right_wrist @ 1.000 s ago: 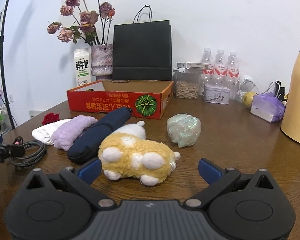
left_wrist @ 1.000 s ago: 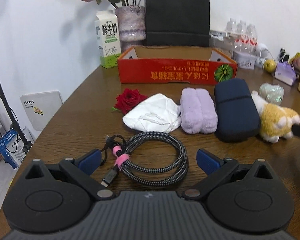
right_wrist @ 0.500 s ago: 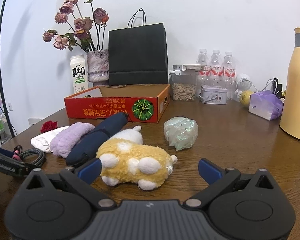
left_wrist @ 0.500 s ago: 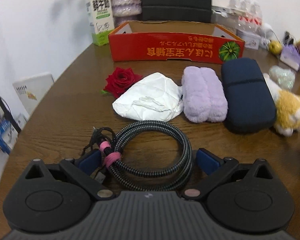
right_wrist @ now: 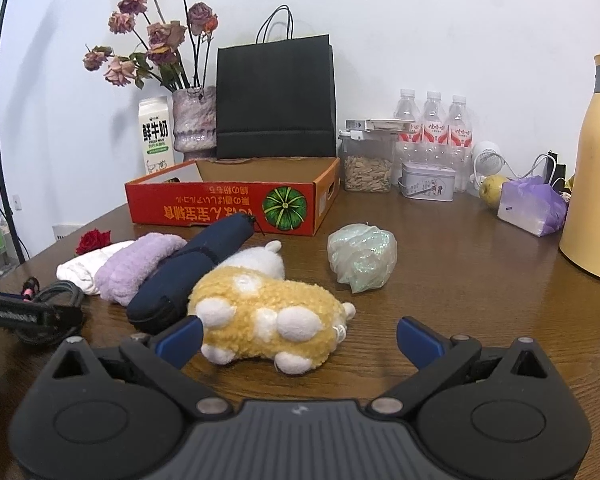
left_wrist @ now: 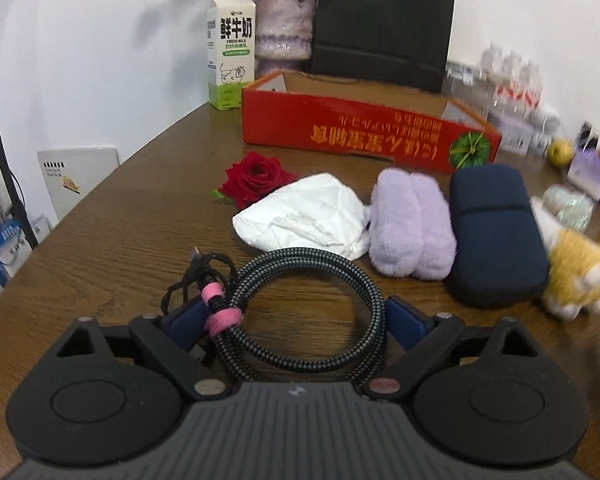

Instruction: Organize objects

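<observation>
Left tool (left_wrist: 292, 320): jaws spread wide around the coiled cable (left_wrist: 308, 312), one blue finger at each side of the loop; whether the pads touch it is unclear.
Coiled cable: braided, bound with a pink tie, flat on the table (left_wrist: 112, 240).
Right tool (right_wrist: 300, 338): jaws wide apart, holding nothing; its left finger is just beside the plush toy (right_wrist: 266, 314).
Row on table: red rose (left_wrist: 256, 176), white cloth (left_wrist: 304, 218), lilac fuzzy item (left_wrist: 410, 226), navy pouch (left_wrist: 494, 236), plush toy, side by side.
Red box (right_wrist: 236, 200): open-topped, behind the row.
Iridescent bundle (right_wrist: 362, 256): right of the plush toy.
</observation>
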